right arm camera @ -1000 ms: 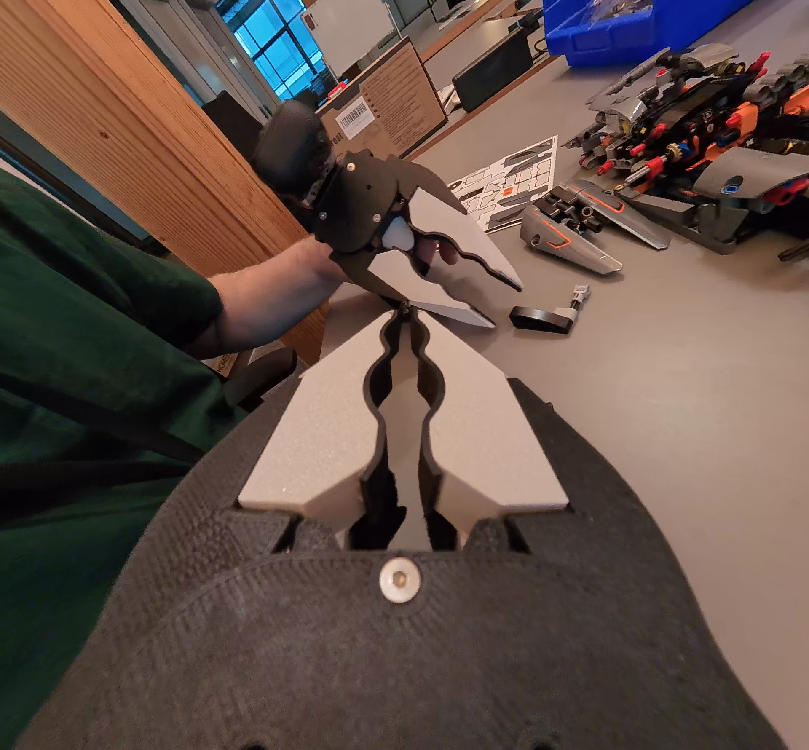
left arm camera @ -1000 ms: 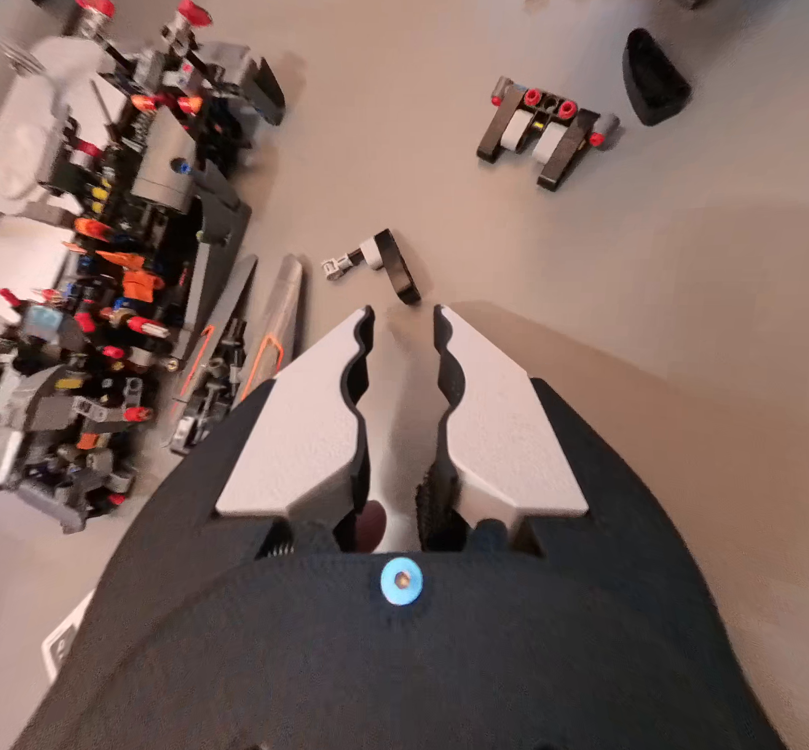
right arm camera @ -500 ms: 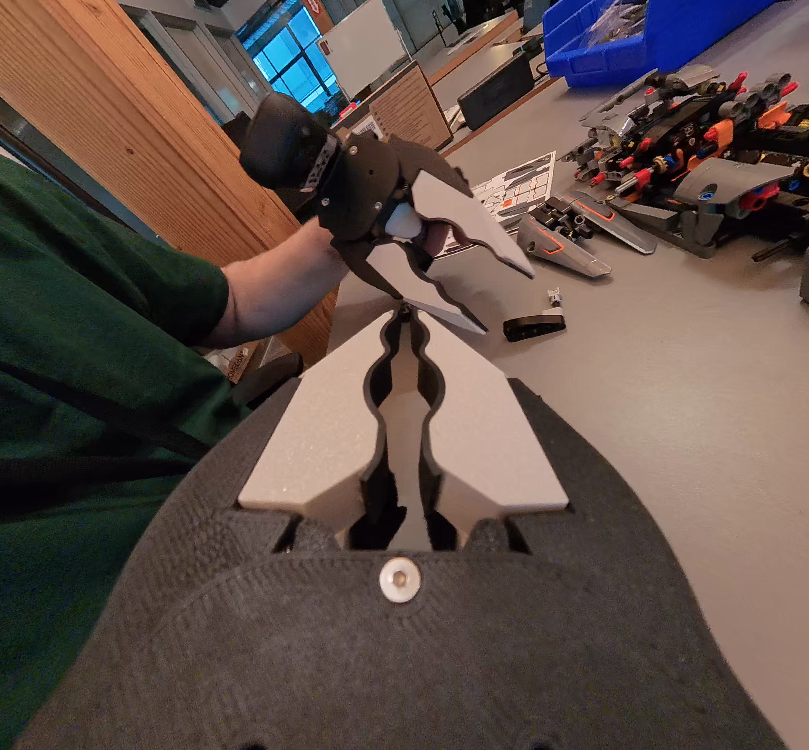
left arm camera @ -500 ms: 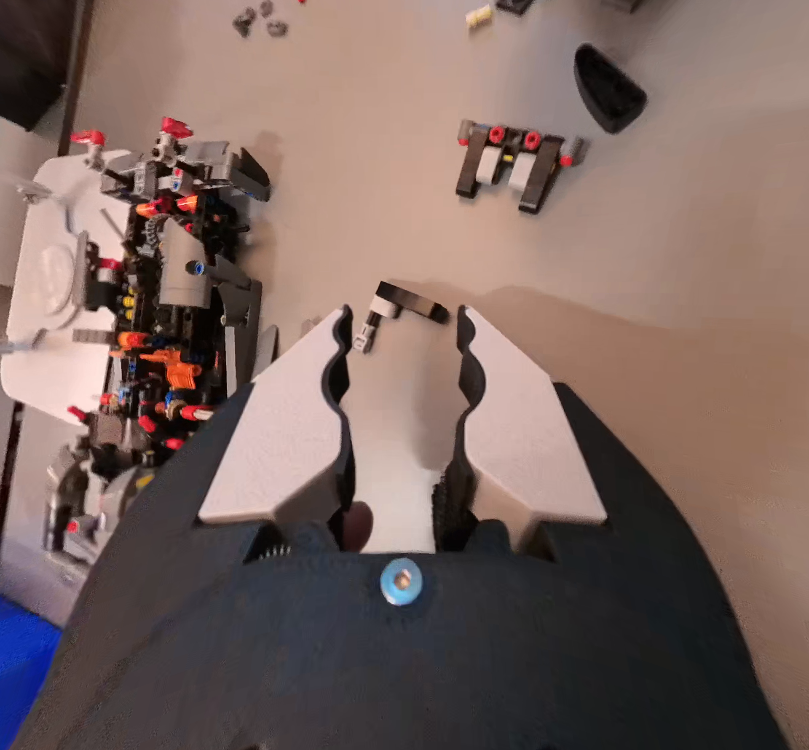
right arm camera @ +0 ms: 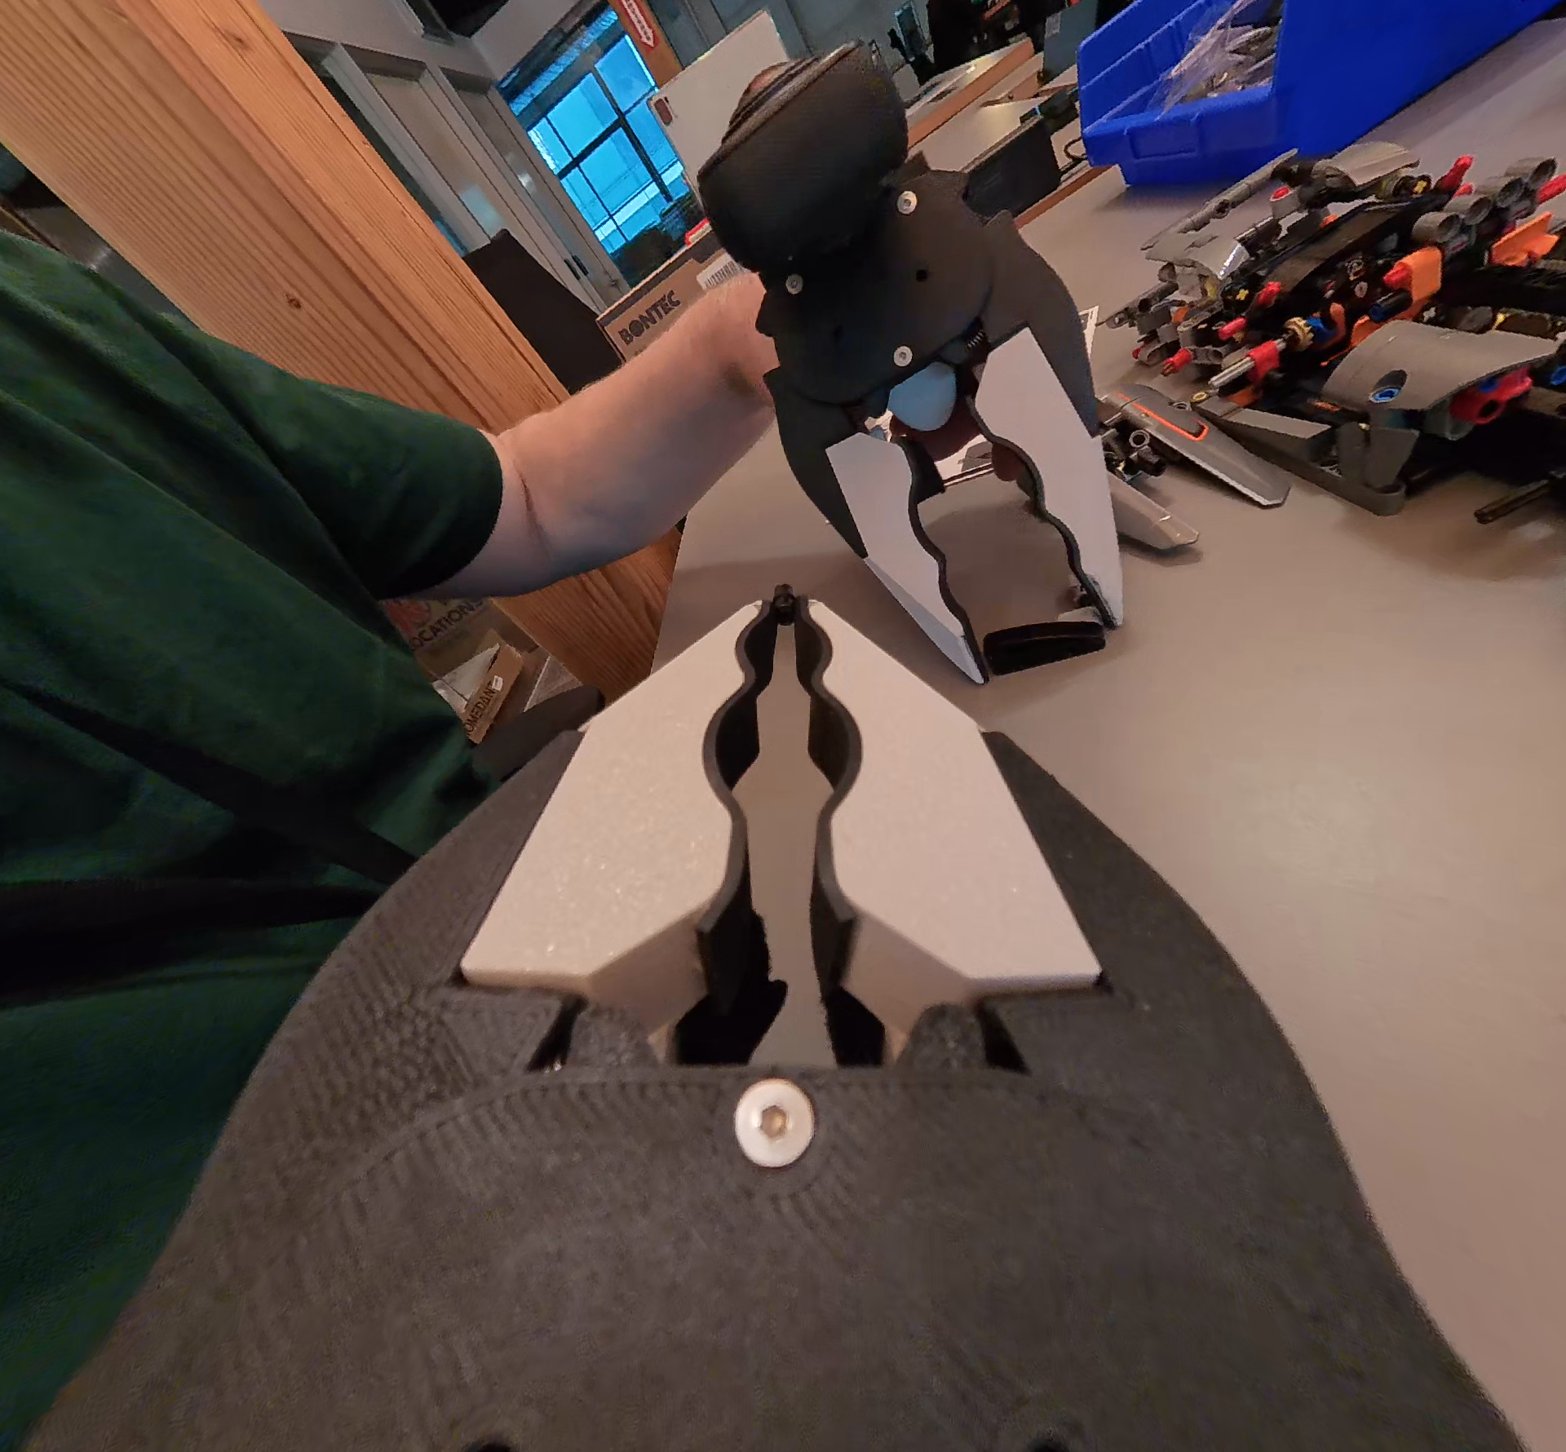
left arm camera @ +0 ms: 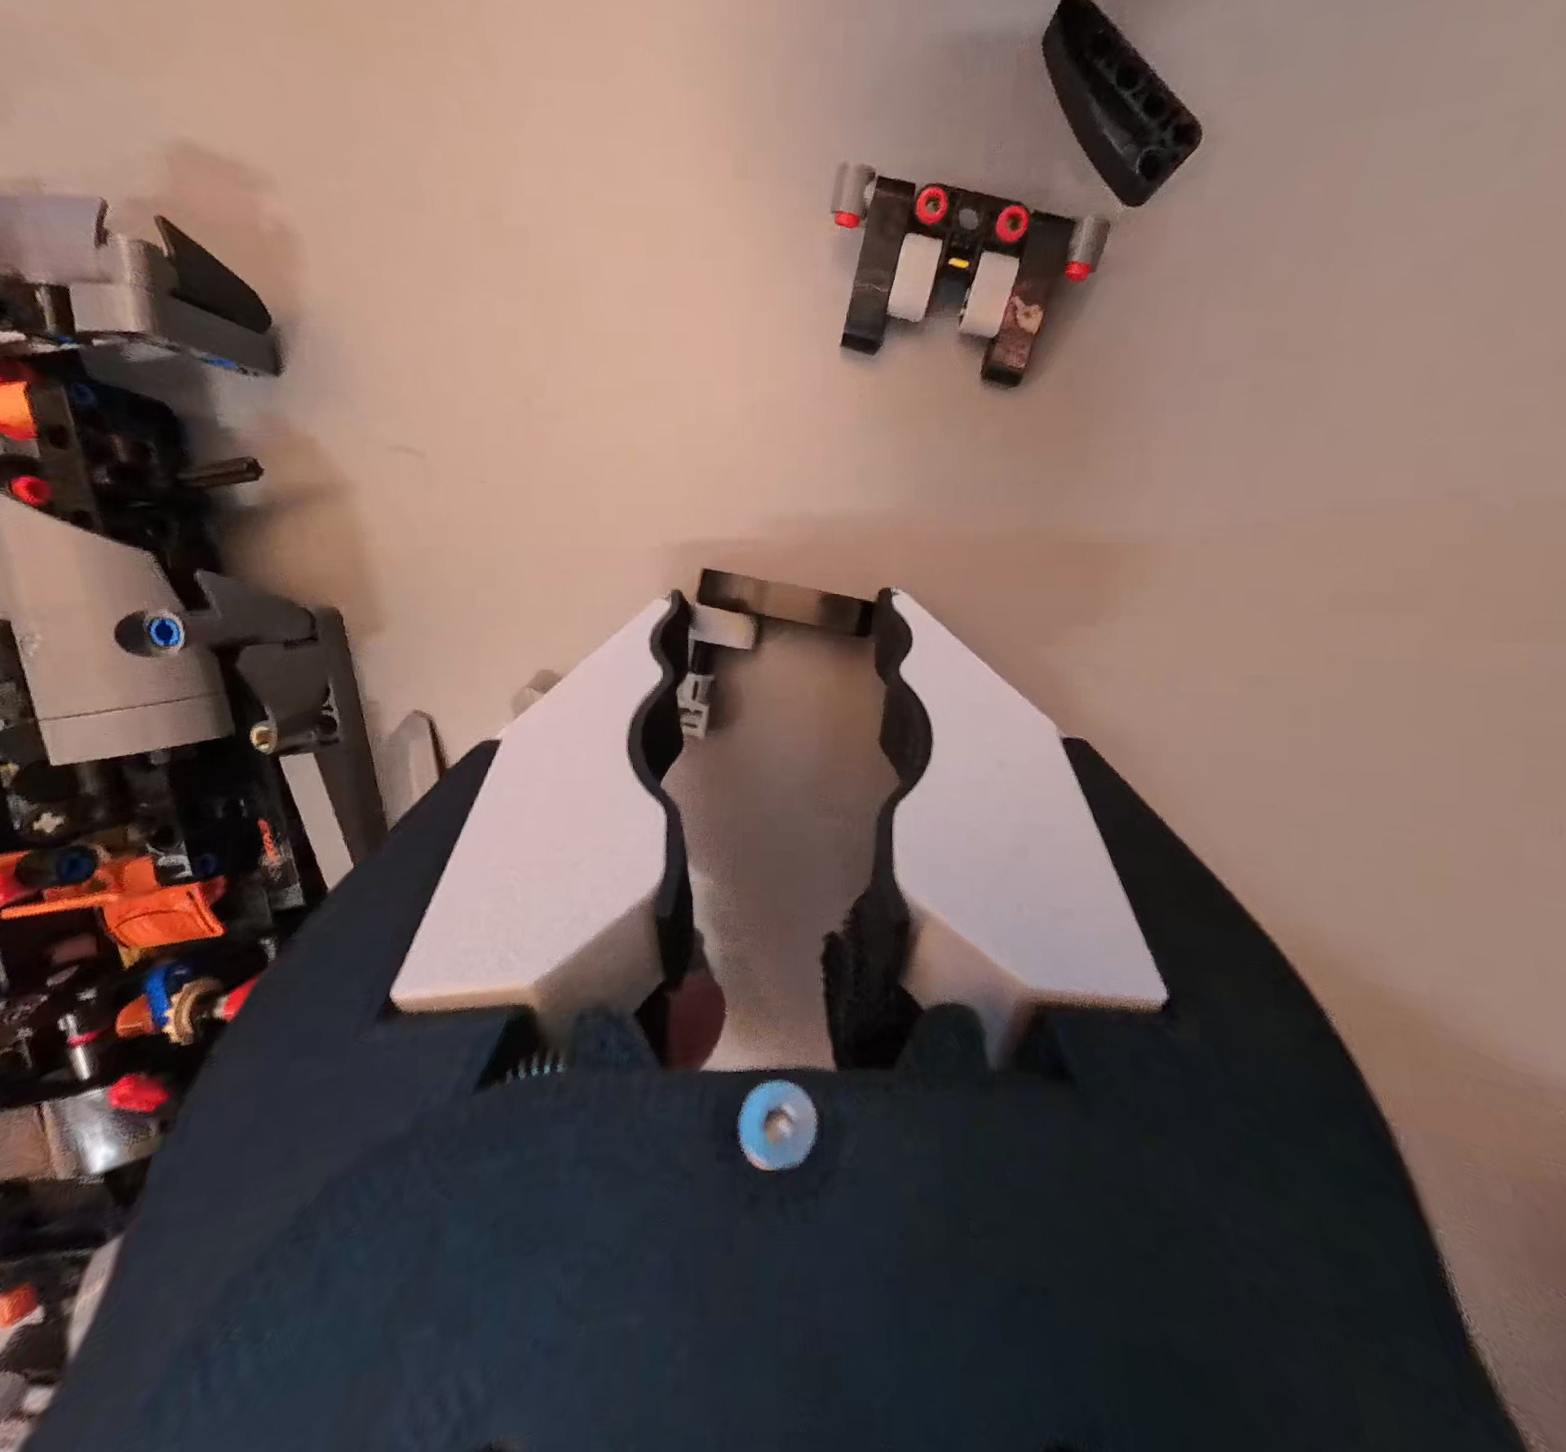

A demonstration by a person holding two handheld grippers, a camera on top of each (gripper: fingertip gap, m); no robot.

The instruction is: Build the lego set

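Though lettered, cardboard box perhaps.

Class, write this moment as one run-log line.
left claw: open, straddling black curved piece on table | right claw: shut on small dark pin, off the table

Beyond our nearly closed right gripper, our left gripper spreads its fingers around a black piece on the surface.
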